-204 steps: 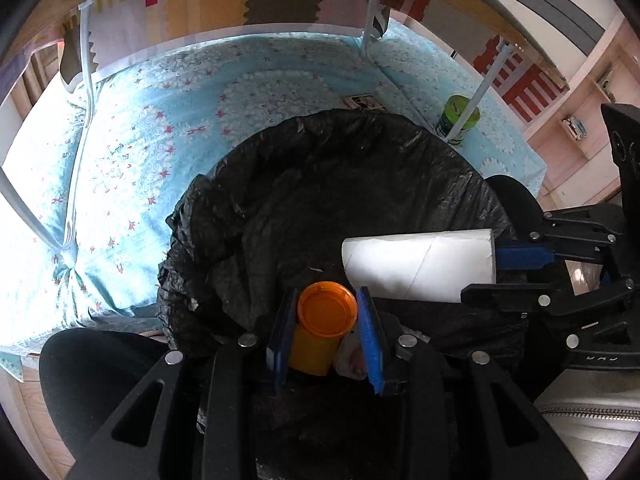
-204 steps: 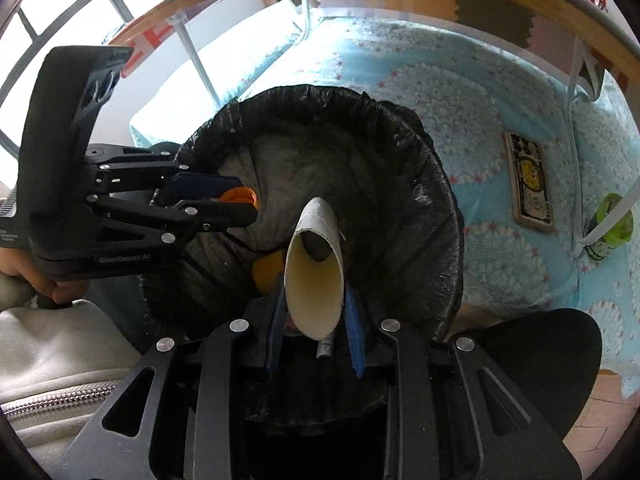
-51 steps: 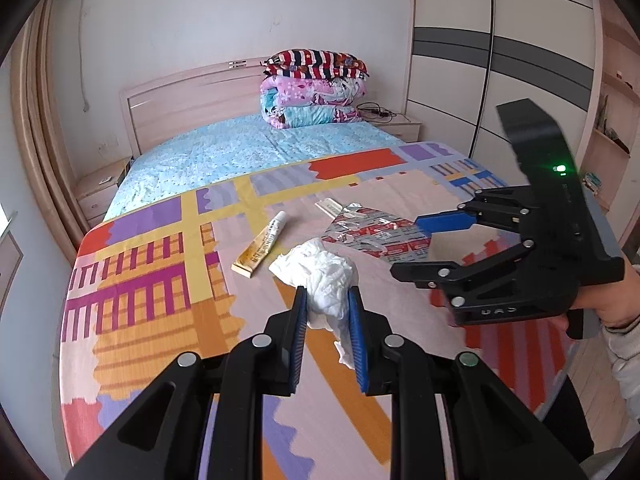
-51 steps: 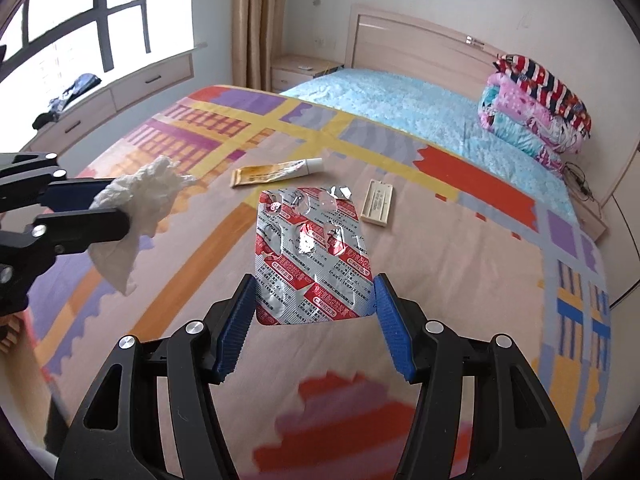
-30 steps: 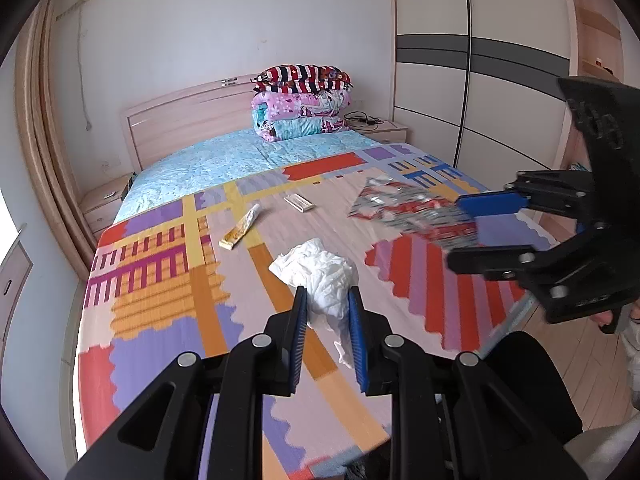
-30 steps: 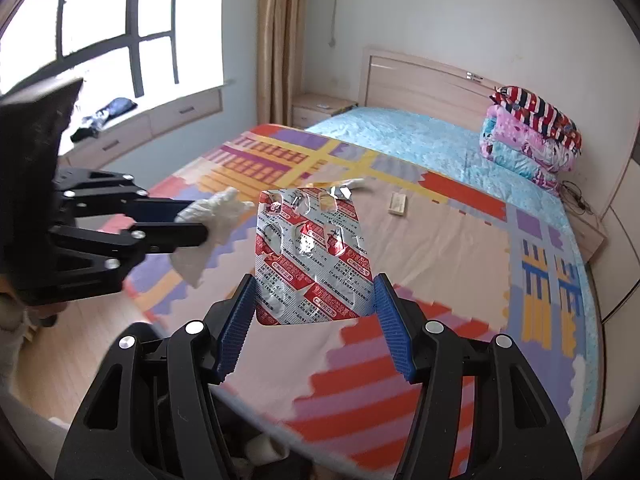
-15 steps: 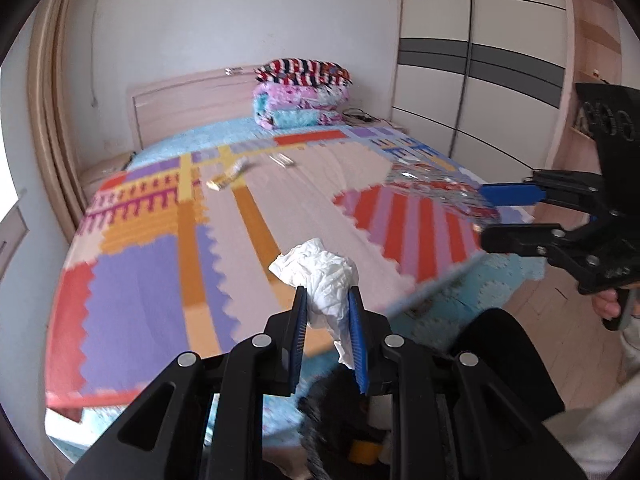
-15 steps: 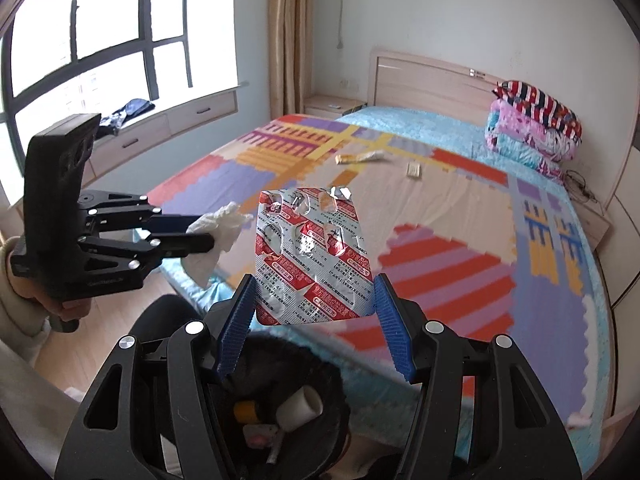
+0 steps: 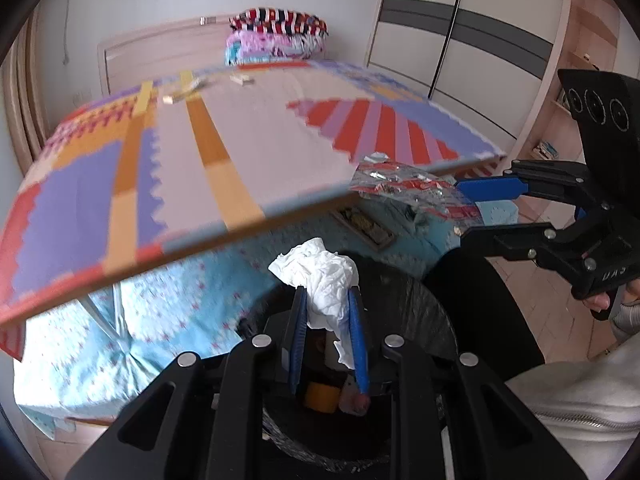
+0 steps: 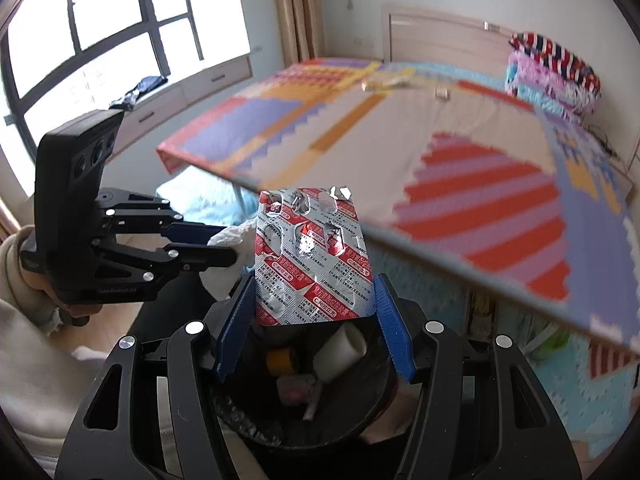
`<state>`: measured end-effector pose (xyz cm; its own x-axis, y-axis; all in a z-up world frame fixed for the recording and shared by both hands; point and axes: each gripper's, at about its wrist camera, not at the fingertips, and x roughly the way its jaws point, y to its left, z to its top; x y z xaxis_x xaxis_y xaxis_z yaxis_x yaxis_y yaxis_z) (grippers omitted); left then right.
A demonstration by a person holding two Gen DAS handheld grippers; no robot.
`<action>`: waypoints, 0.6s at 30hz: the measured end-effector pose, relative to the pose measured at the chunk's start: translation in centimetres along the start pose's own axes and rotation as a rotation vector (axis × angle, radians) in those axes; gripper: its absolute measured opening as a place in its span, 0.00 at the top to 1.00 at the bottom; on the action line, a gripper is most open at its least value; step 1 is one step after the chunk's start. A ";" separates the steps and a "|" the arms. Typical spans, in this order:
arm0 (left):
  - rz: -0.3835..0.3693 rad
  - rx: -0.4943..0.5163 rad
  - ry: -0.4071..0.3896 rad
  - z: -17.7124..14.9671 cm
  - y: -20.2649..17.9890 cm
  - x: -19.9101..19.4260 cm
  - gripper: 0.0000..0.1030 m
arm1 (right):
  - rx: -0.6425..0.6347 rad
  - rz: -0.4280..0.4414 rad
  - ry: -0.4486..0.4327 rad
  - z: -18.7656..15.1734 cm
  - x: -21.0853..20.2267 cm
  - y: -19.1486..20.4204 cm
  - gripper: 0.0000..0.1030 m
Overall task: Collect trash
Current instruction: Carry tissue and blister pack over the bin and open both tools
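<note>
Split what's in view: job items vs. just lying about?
Job: tissue in left gripper; blister pack in right gripper; bin; tube and small box on the board.
Lying about: folded quilts; wardrobe; window.

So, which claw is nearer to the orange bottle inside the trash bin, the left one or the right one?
Hard to separate. The left claw holds the tissue above the bin, over the orange bottle. The right claw, with the blister pack, also hangs above it.

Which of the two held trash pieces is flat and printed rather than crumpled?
The red and silver blister pack in the right gripper; the left gripper holds a crumpled white tissue. Both are above the black-lined bin.
</note>
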<state>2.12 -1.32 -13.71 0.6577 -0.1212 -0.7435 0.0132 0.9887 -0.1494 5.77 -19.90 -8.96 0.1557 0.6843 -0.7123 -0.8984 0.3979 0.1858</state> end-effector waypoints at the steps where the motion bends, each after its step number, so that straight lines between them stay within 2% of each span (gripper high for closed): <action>1: -0.004 -0.006 0.014 -0.3 0.0 0.4 0.81 | 0.016 0.011 0.012 -0.5 0.3 -0.1 0.43; 8: -0.018 -0.039 0.119 -2.3 0.1 3.5 0.81 | 0.086 0.040 0.095 -3.3 2.8 -0.7 0.43; 18: -0.036 -0.088 0.207 -4.0 0.5 6.0 0.81 | 0.158 0.061 0.192 -5.5 6.2 -1.8 0.43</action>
<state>3.08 -1.91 -20.85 0.4891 -0.1808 -0.8533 -0.0376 0.9730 -0.2277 6.06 -19.70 -17.48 0.0089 0.5874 -0.8093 -0.8259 0.4606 0.3252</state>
